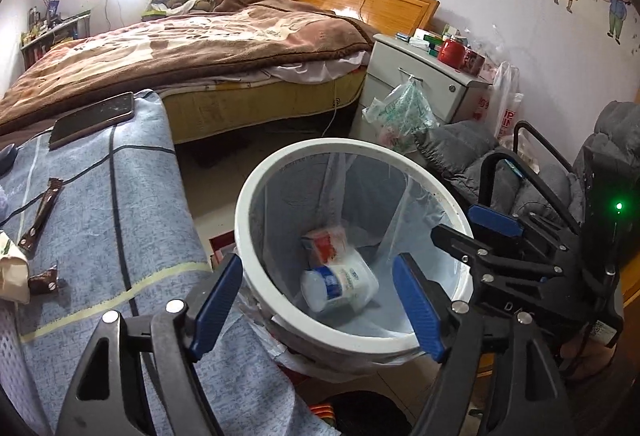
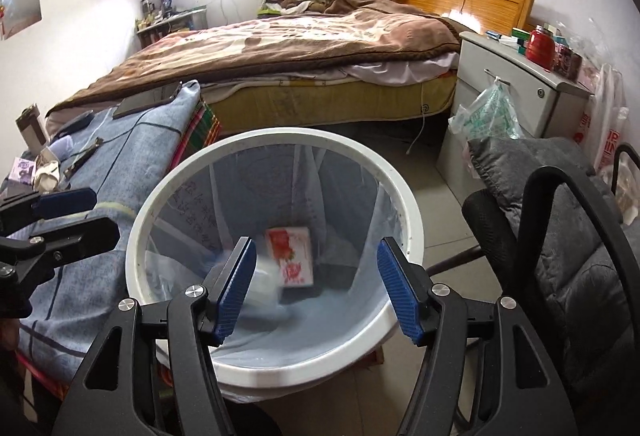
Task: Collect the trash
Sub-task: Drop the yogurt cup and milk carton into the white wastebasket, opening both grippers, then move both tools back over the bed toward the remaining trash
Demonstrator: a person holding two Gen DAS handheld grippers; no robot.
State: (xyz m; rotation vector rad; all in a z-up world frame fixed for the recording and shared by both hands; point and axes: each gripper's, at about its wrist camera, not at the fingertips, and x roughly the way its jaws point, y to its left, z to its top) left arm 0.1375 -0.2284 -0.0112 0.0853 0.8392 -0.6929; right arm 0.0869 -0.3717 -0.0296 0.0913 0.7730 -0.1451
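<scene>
Left tool (image 1: 318, 302): spread wide, empty, above the bin's near rim.
Right tool (image 2: 316, 290): spread wide, empty, over the bin's mouth.
Bin (image 2: 404, 195): white, bag-lined, on the floor beside the surface (image 1: 152, 220).
In the bin: a white tub (image 1: 340, 286) and a red-and-white carton (image 2: 290, 256).
On the surface: two brown wrappers (image 1: 42, 213), a phone (image 1: 94, 119).

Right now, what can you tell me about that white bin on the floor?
The white bin is a round, plastic-looking bucket standing upright on the floor beside the blue-covered table. A thin clear bag lines it. At the bottom lie a red and white carton and a white tub on its side. Both grippers, left and right, hang open and empty above its mouth.
</scene>
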